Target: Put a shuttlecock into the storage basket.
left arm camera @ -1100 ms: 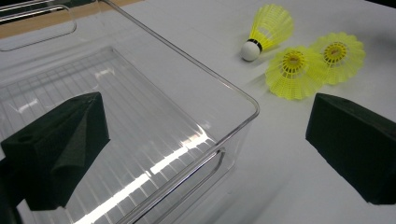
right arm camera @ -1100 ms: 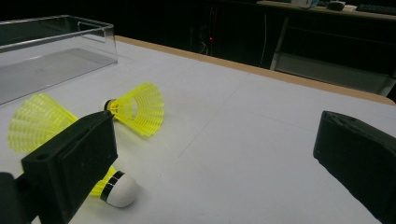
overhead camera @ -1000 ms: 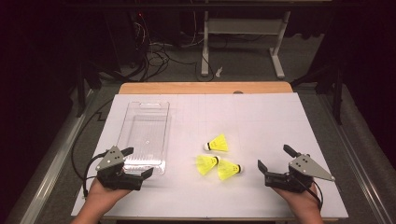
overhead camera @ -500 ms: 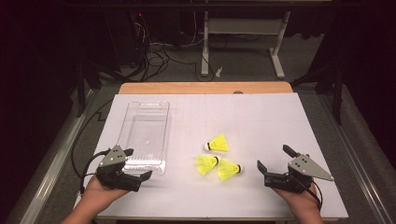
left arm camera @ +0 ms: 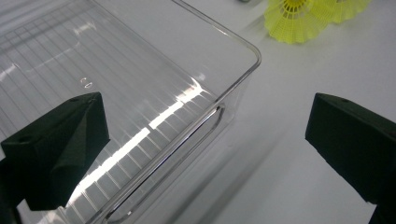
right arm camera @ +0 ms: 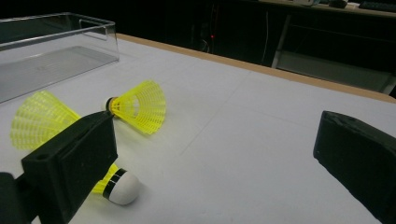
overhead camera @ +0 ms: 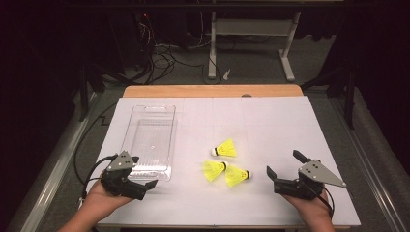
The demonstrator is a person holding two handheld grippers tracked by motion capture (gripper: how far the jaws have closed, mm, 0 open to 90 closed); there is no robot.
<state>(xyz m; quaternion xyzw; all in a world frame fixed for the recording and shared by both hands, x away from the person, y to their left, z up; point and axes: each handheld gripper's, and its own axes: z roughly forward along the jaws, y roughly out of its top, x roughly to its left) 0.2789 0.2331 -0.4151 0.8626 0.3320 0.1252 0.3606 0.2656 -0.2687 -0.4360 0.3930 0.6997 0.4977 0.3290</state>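
High view: white table [overhead camera: 270, 121], dark room; both grippers' fingers spread wide, empty.

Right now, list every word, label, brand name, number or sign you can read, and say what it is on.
No readable text anywhere.
Clear plastic bin: a tiny moulded mark on its floor, too small to read.
Yellow shuttlecocks: no print visible; one shows a plain black band by its white cork in the right gripper view.
Left gripper and right gripper: plain black jaws, unmarked grey plates.
White table top: no writing.

White table [overhead camera: 270, 116], clear plastic tray [overhead camera: 150, 140], three yellow shuttlecocks [overhead camera: 225, 164]
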